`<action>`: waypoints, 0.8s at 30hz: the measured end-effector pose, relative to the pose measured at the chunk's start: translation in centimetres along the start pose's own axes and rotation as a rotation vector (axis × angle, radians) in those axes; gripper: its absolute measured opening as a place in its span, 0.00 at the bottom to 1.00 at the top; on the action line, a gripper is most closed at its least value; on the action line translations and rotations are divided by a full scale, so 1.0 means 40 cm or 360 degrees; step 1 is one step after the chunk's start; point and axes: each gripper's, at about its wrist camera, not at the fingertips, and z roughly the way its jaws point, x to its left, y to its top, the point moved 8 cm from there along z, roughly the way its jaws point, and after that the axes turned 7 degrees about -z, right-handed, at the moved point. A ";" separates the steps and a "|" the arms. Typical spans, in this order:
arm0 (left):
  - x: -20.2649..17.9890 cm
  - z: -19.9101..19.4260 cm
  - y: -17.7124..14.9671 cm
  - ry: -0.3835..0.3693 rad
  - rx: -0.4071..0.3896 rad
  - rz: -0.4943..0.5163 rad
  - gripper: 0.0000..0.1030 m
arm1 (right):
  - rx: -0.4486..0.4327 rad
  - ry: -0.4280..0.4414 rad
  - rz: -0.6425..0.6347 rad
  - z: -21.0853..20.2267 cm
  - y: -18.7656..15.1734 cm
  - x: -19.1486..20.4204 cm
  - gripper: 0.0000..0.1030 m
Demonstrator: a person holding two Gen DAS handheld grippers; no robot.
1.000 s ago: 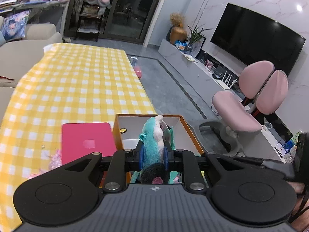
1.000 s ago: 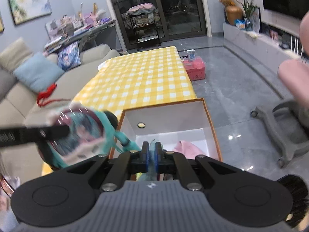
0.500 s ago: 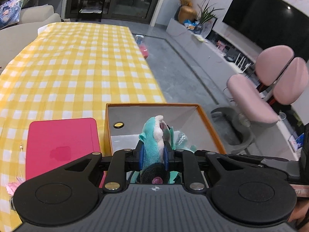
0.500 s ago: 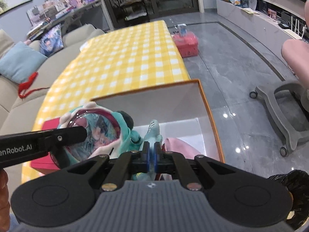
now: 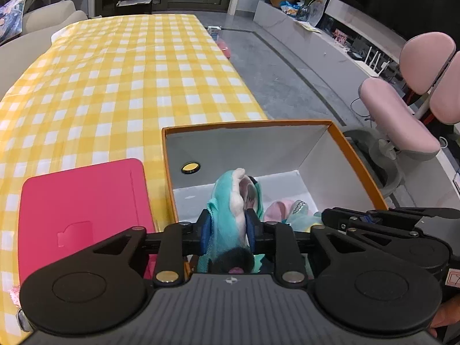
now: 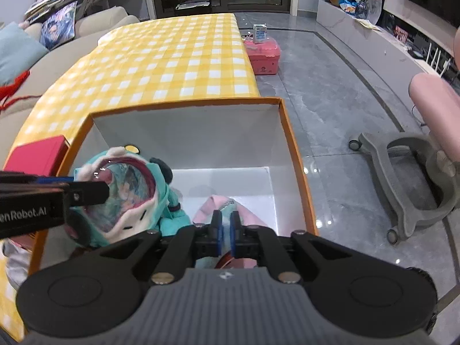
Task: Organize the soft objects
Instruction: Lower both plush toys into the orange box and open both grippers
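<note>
the left gripper [image 5: 227, 231] is clamped on a teal plush toy [image 5: 230, 215], its blue pads pressed into the fabric, and holds it inside the orange-rimmed box [image 5: 356, 158], above the white floor near the left wall. in the right wrist view the same toy shows its round printed face, hanging by the left wall, with the left gripper's finger across it. the right gripper [image 6: 225, 237] hovers low over a pink soft item [image 6: 210, 210] that lies on the box floor; its jaws are drawn almost together with only a thin gap, and i cannot tell whether any fabric is caught between them.

the box stands at the corner of the yellow checked tablecloth [image 5: 115, 72], beside a pink case [image 5: 80, 210].

risks, as i judge them: the grip is on a loose fold, so the toy could slip or swing. released from this height, it may land on the pink item or lean against the wall. the two grippers are close, so they could bump. a push on the wall could shift the box toward the table edge.
</note>
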 end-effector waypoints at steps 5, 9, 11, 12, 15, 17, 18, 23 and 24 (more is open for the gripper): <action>0.007 -0.014 0.002 0.0045 -0.0027 0.0005 0.41 | -0.0031 -0.0036 -0.0032 -0.018 0.001 0.000 0.10; 0.004 -0.044 0.011 0.0017 -0.0072 -0.0018 0.41 | -0.0083 -0.0034 -0.0049 -0.049 0.008 0.011 0.25; 0.001 -0.067 0.013 0.0007 -0.0110 -0.0023 0.41 | -0.0110 -0.0030 -0.0073 -0.072 0.010 0.022 0.25; -0.001 -0.080 0.012 -0.0001 -0.0130 -0.0025 0.42 | -0.0122 -0.0027 -0.0082 -0.084 0.009 0.029 0.25; -0.011 -0.117 0.009 -0.0044 -0.0185 -0.0045 0.43 | -0.0173 -0.0019 -0.0107 -0.129 0.004 0.050 0.35; -0.012 -0.152 0.001 -0.0083 -0.0236 -0.0059 0.43 | -0.0211 -0.0019 -0.0122 -0.163 -0.003 0.066 0.37; -0.018 -0.162 0.002 -0.0092 -0.0257 -0.0057 0.43 | -0.0225 -0.0018 -0.0126 -0.178 -0.011 0.073 0.37; -0.020 -0.249 -0.020 -0.0115 -0.0388 -0.0049 0.43 | -0.0281 0.0012 -0.0060 -0.255 -0.053 0.100 0.38; -0.020 -0.262 -0.023 -0.0120 -0.0404 -0.0058 0.43 | -0.0283 0.0015 -0.0041 -0.267 -0.062 0.104 0.38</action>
